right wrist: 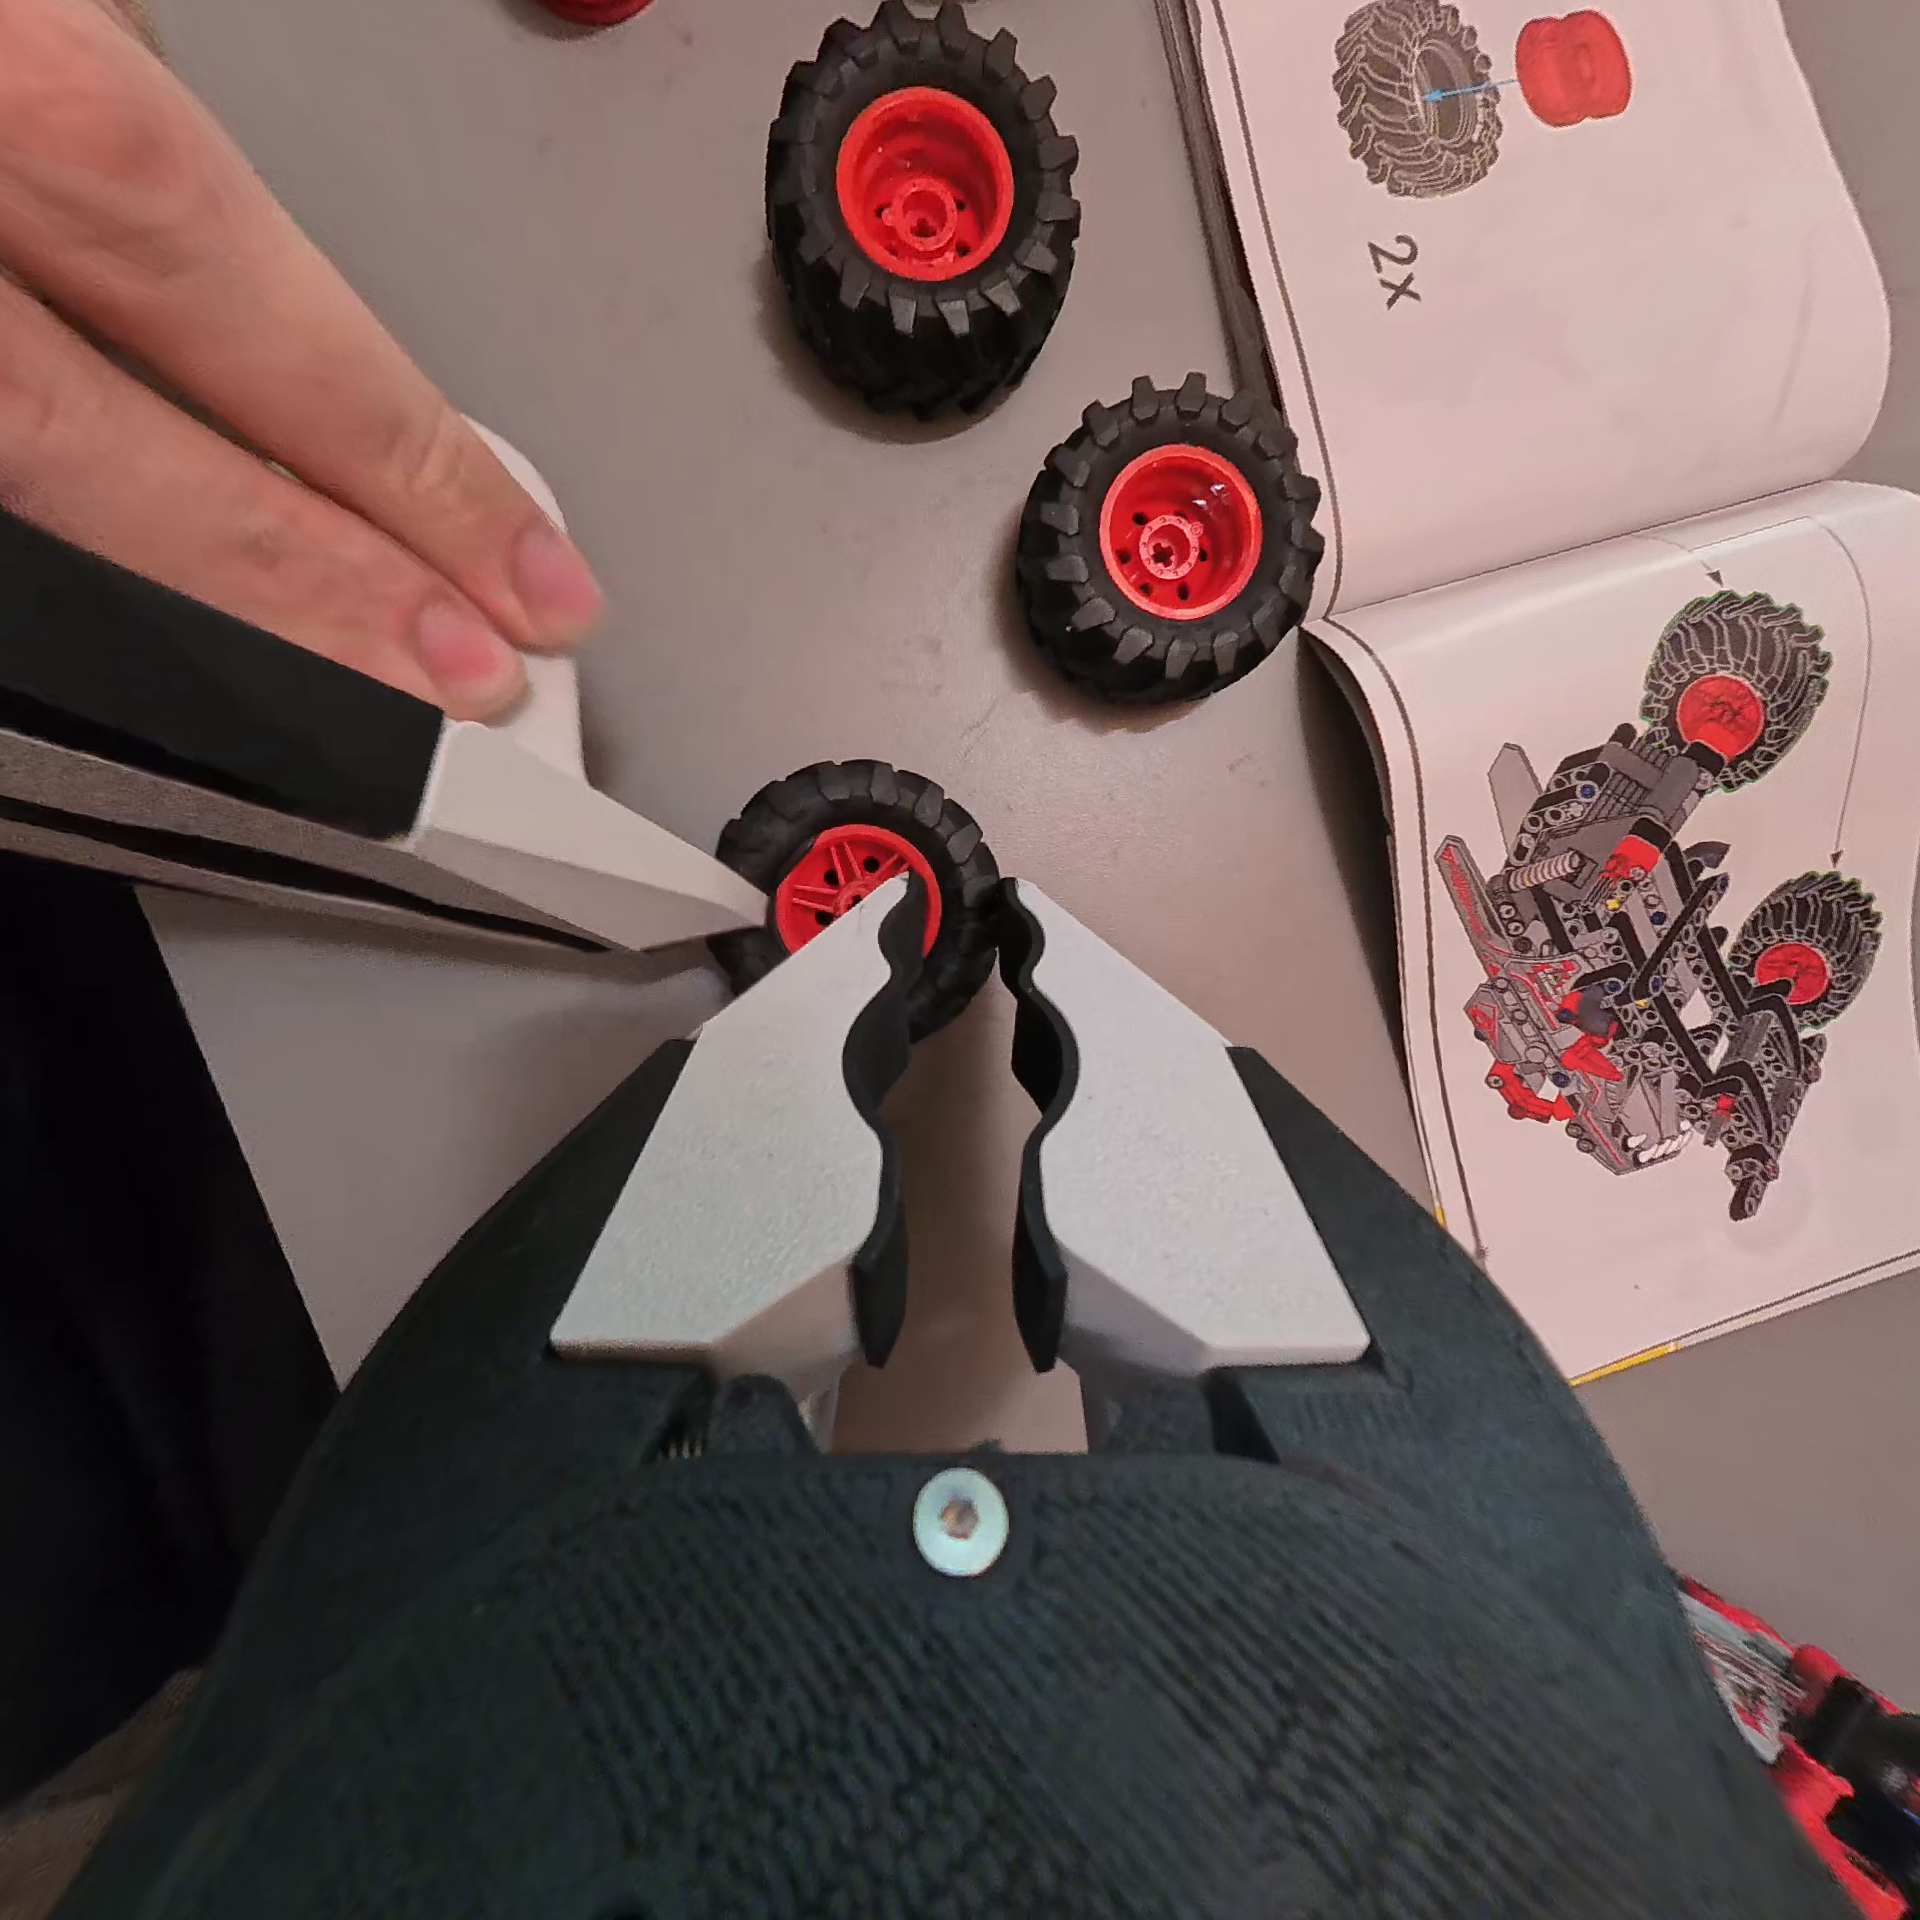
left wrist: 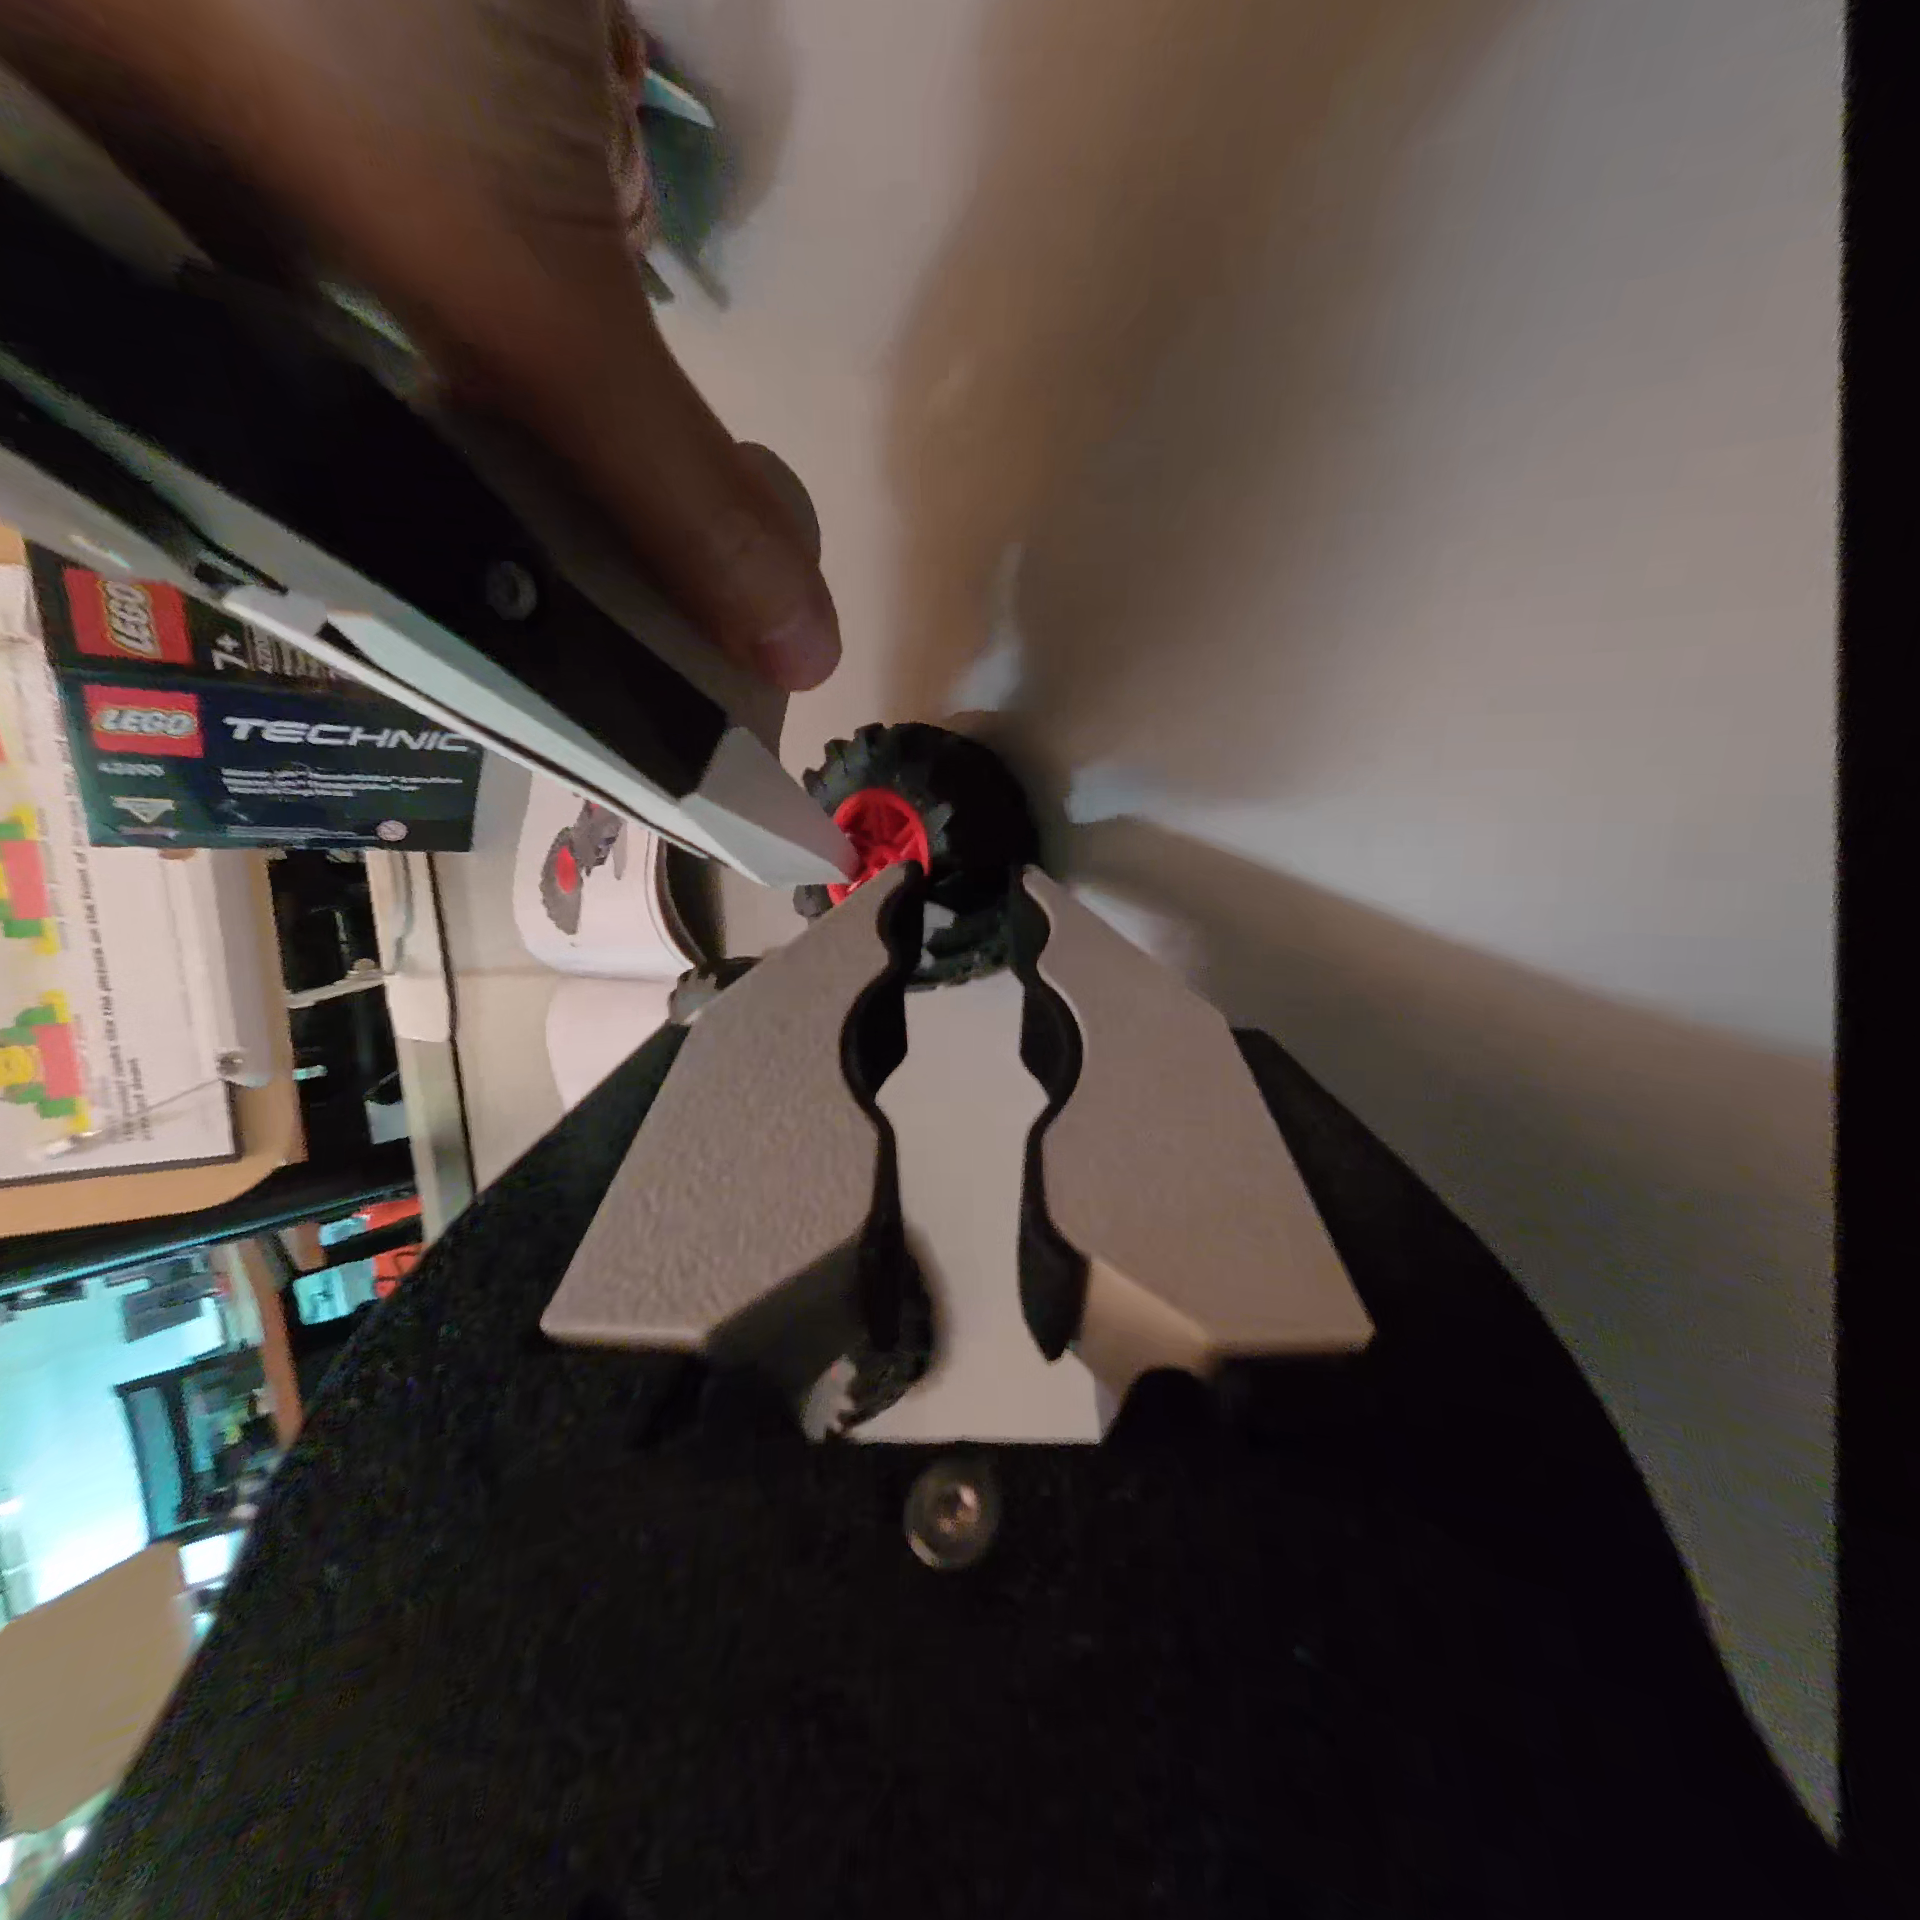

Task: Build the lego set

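Observation:
A small black tyre with a red rim (right wrist: 842, 883) lies on the grey table (right wrist: 727, 623). My right gripper (right wrist: 958, 888) is closed on the tyre's wall, one finger over the rim and one outside. My left gripper (right wrist: 743, 920) comes in from the left and touches the wheel's left edge. In the left wrist view the left gripper (left wrist: 971, 883) grips the same wheel (left wrist: 883, 826) by its tyre wall. There the right gripper (left wrist: 831, 862) reaches in from the upper left onto the red rim.
Two larger red-rimmed wheels (right wrist: 923, 208) (right wrist: 1174, 540) stand beyond the small one. An open instruction booklet (right wrist: 1558, 416) lies at the right. A partly built red model (right wrist: 1808, 1745) shows at the lower right. The set's box (left wrist: 281, 769) stands at the left. A hand (right wrist: 260, 416) holds the left gripper.

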Available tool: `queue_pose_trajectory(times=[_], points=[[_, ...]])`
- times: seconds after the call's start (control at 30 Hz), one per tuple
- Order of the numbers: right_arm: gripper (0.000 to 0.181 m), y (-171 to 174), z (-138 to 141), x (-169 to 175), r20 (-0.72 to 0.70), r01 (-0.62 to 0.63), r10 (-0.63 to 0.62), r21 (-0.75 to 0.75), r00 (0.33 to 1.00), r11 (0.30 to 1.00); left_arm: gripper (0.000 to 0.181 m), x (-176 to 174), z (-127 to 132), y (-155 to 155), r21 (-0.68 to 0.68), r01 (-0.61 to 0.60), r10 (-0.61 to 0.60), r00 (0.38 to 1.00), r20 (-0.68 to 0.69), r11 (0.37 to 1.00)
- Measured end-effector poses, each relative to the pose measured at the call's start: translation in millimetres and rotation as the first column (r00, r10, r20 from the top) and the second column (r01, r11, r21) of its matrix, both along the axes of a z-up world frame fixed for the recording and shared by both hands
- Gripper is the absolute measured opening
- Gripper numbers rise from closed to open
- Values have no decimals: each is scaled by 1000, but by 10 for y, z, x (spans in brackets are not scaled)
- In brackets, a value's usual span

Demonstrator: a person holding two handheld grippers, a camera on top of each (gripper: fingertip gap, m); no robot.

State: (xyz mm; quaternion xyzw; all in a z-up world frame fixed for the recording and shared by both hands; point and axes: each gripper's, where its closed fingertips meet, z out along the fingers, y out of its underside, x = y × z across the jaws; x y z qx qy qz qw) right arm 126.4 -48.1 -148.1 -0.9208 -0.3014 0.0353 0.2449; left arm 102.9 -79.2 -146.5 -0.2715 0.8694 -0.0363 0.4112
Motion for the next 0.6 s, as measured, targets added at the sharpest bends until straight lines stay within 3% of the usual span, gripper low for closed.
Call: queue_pose_trajectory(times=[0.2,0.33,0.5,0.57,0.6], points=[[12,0,3,-2,28,-13,13,6,1000,1000,0,-48,106,135,28,22,-22,1000,0,999],[12,0,2,-1,16,-11,11,7,1000,1000,1,5,129,208,97,56,-55,998,-6,994],[13,-2,-1,-2,23,-4,4,-1,1000,1000,0,-45,74,203,163,120,-102,988,-114,979],[12,4,-1,-2,25,-7,7,-9,1000,1000,0,-250,-194,124,147,196,-140,935,-324,970],[12,3,-1,-2,21,-8,8,-11,1000,1000,0,-190,-174,116,209,226,-162,945,-283,951]])
